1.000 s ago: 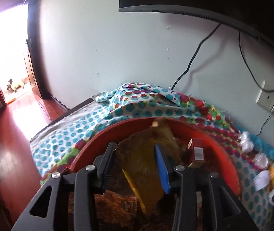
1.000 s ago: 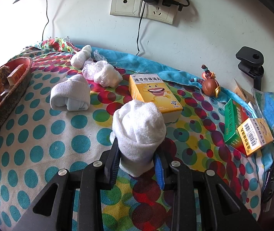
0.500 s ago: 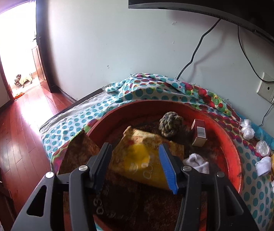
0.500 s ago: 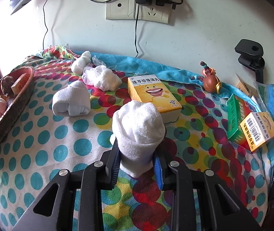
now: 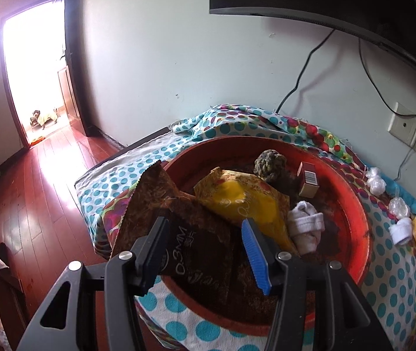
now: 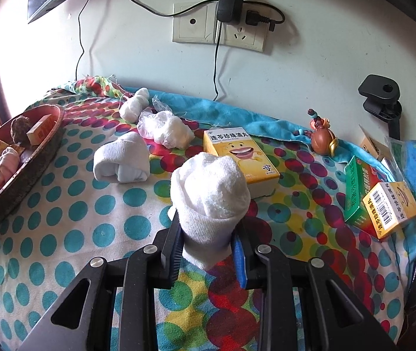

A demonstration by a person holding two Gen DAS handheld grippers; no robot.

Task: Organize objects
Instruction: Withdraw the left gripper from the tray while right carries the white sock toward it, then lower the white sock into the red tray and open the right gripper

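My left gripper (image 5: 205, 251) is open and empty, above the near side of a round red tray (image 5: 357, 204). In the tray lie a brown snack bag (image 5: 178, 222), a yellow snack bag (image 5: 243, 201), a rope ball (image 5: 269, 161), a small red box (image 5: 307, 178) and a white sock roll (image 5: 305, 225). My right gripper (image 6: 208, 251) is shut on a rolled white sock (image 6: 210, 193), held just above the dotted cloth. The tray (image 6: 32, 163) shows at the left of the right wrist view.
On the cloth lie another sock roll (image 6: 123, 162), white bundles (image 6: 164, 128), a yellow medicine box (image 6: 240, 155), green and yellow boxes (image 6: 377, 199), and a small figurine (image 6: 322, 137). Wall sockets (image 6: 219, 23) with cables are behind. The bed edge drops to a wooden floor (image 5: 32, 193).
My left gripper let go of the yellow snack bag, which now lies in the tray, and drew back and up. My right gripper keeps hold of the sock, barely shifted.
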